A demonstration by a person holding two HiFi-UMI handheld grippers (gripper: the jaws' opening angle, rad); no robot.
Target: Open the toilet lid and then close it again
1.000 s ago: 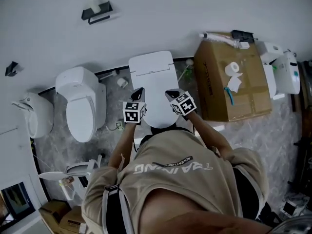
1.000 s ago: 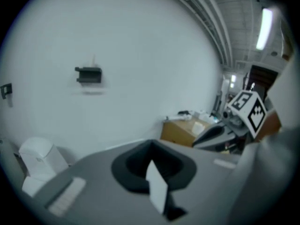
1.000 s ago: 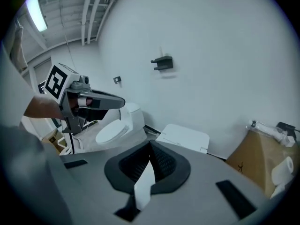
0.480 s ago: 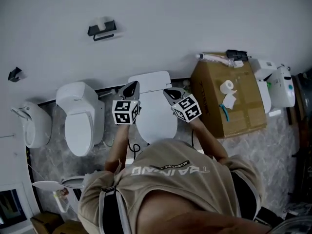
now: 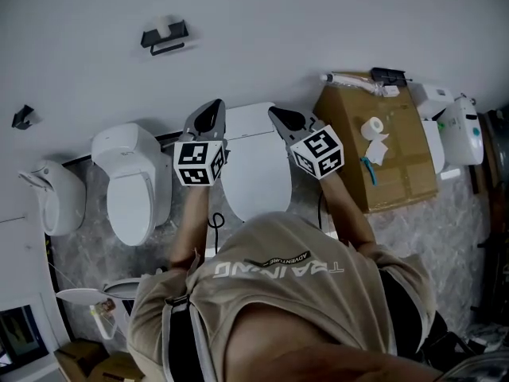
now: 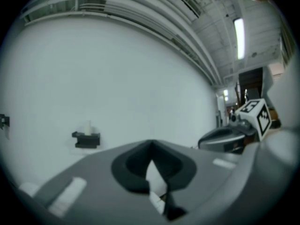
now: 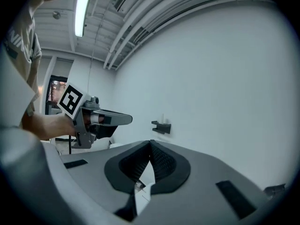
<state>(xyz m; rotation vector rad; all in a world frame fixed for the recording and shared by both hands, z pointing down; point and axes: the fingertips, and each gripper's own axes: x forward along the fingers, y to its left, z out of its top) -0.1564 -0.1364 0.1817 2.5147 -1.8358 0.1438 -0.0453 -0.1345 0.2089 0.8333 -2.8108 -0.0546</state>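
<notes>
in the head view the person's beige shirt (image 5: 294, 309) fills the lower part, and both arms reach forward over a white toilet (image 5: 256, 188) standing against the wall. its toilet lid (image 5: 253, 165) lies down flat over the bowl, between the two grippers as seen from above. the left gripper (image 5: 211, 111) points toward the wall at the lid's left edge, the right gripper (image 5: 280, 118) at its right edge; neither can be seen touching the lid. a second toilet (image 5: 131, 183) stands to the left, a urinal (image 5: 56, 197) beyond that. to the right is a cardboard box (image 5: 382, 150) with a paper roll (image 5: 371, 126) on top, and a black holder (image 5: 163, 37) is fixed to the wall above. in the left gripper view the left gripper (image 6: 151, 144) has its jaws pressed together at the tips with nothing between them, aimed at the bare white wall; the holder (image 6: 86, 138) shows low on the left and the right gripper (image 6: 225, 137) with its marker cube on the right. in the right gripper view the right gripper (image 7: 150, 144) likewise has its jaws closed tip to tip and empty, facing the wall, with the left gripper (image 7: 119, 119) at the left and the holder (image 7: 161, 126) just past it.
</notes>
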